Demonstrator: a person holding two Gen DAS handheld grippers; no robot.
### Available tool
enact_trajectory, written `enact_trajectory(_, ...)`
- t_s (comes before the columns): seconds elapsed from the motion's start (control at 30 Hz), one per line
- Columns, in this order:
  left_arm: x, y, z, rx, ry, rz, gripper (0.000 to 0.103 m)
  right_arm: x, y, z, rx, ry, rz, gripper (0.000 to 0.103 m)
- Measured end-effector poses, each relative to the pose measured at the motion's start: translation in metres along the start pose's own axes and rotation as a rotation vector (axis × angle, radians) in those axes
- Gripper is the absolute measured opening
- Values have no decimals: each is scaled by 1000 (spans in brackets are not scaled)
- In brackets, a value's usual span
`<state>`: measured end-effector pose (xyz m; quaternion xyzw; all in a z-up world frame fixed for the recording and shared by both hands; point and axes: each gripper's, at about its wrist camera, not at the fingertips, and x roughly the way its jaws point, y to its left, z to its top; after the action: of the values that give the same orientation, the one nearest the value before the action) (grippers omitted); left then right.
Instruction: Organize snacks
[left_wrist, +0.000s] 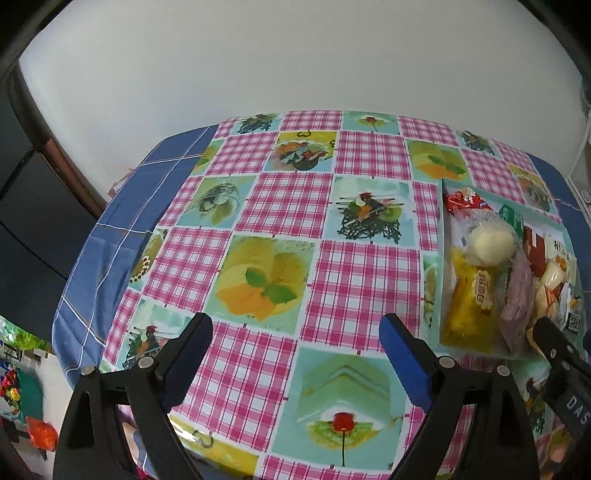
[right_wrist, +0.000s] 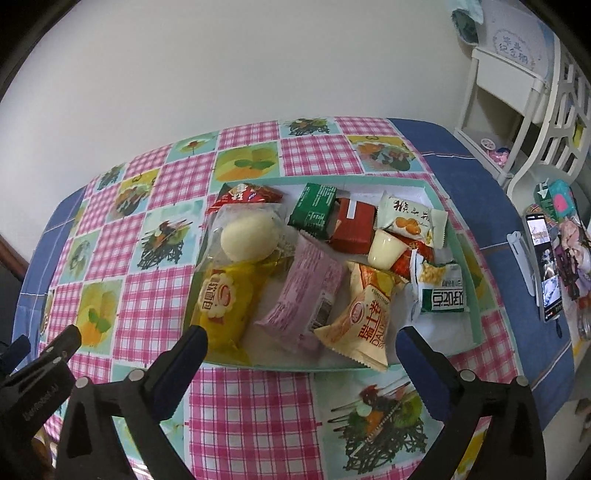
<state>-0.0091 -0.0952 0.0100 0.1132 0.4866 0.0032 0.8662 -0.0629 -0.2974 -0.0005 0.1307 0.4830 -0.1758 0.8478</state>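
Both of my hand-held grippers fill the bottom of their views: the right hand-held gripper gapes at full width with nothing between its blue pads, just short of the shallow mint-green cardboard tray on the table under a pink-checked plastic cloth; the left hand-held gripper stands wide and empty over bare cloth beside the tray. Every snack I can see lies heaped inside. I worry about the cream-and-orange roll packet, whose corner overhangs the near rim: a careless pass could drag it out, and a push on the light tray could slide it.
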Motion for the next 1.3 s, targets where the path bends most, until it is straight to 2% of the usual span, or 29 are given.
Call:
enact_trajectory(0.77,11,-2,-1,18,49,15,92,7,2,3,-9,27,-10,103)
enact_trajectory(1.3,12,-2,-1,17,54,16,92,7,2,3,-13,30,-10,103)
